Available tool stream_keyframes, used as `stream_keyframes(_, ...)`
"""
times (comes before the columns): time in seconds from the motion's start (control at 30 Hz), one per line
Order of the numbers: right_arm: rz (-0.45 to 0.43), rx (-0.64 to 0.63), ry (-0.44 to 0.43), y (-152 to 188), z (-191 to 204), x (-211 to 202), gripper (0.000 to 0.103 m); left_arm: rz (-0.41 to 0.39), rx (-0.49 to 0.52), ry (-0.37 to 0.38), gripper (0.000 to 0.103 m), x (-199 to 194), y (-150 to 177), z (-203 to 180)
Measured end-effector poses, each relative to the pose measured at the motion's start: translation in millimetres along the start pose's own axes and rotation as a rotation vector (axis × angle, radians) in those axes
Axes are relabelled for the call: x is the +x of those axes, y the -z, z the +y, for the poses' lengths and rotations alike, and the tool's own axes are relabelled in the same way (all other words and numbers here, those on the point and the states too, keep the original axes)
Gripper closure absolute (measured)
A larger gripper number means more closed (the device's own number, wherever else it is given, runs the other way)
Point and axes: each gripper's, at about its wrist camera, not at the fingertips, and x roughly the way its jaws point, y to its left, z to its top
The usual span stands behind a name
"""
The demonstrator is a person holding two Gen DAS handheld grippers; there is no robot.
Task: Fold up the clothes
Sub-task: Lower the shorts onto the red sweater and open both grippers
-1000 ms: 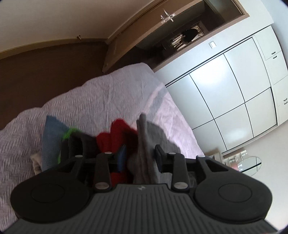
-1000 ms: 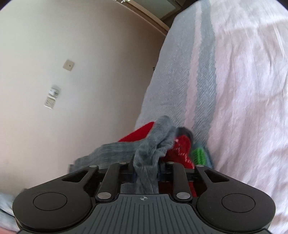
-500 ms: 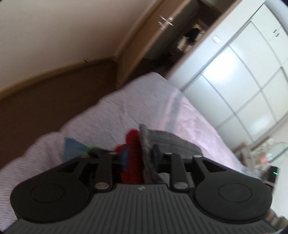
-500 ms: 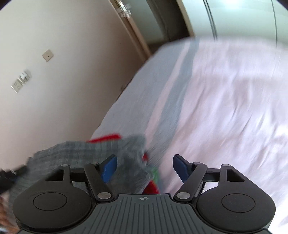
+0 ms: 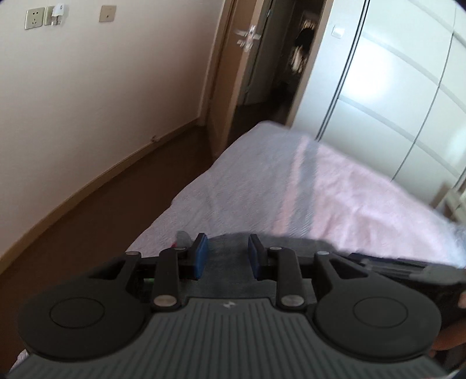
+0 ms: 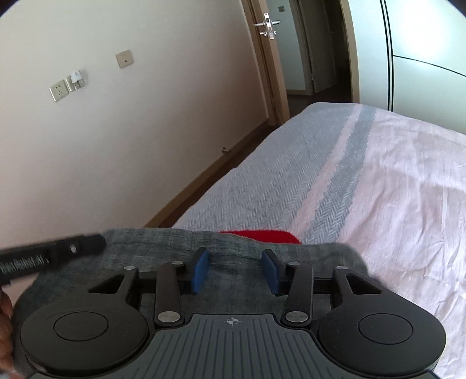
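A grey garment [image 6: 163,245] lies spread on the bed [image 6: 393,180] under both grippers; it also shows in the left wrist view [image 5: 230,247]. A red garment [image 6: 262,234] peeks out beyond its far edge. My right gripper [image 6: 235,269] is open above the grey garment with nothing between its blue pads. My left gripper [image 5: 226,254] is open over the same garment. The left gripper's black finger [image 6: 52,255] enters the right wrist view from the left.
The bed has a pink cover with a grey herringbone band [image 6: 335,180]. A wall with sockets [image 6: 59,90] and a brown floor strip [image 5: 96,210] run along the left. An open door [image 6: 269,27] and white wardrobes [image 5: 393,96] stand beyond the bed's far end.
Both grippers let go of the grey garment and opened. It now lies spread flat over the red garment. Both cameras tilted up toward the far end of the bed.
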Motion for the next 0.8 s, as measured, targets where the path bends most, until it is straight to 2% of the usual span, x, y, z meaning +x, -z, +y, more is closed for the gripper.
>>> stream_keyframes(0.13,-0.001,0.013,-0.03,5,2,0,0.058,-0.021,0.016,-0.013,0.077,11,21,12)
stream_keyframes(0.33,-0.034,0.041,-0.043,6,-6,-24,0.058,-0.04,-0.03,0.033,0.078,11,27,28)
stream_keyframes(0.43,-0.064,0.058,-0.051,13,-6,-50,0.058,-0.062,-0.036,0.032,0.082,-7,26,23)
stream_keyframes(0.57,-0.096,0.071,-0.078,28,-8,-91,0.058,-0.093,-0.047,0.041,0.081,-42,28,18)
stream_keyframes(0.7,-0.088,0.051,-0.075,53,2,-125,0.058,-0.088,-0.049,0.043,0.081,-83,38,12)
stream_keyframes(0.8,-0.035,-0.006,-0.053,68,17,-122,0.058,-0.054,-0.013,0.022,0.081,-104,53,7)
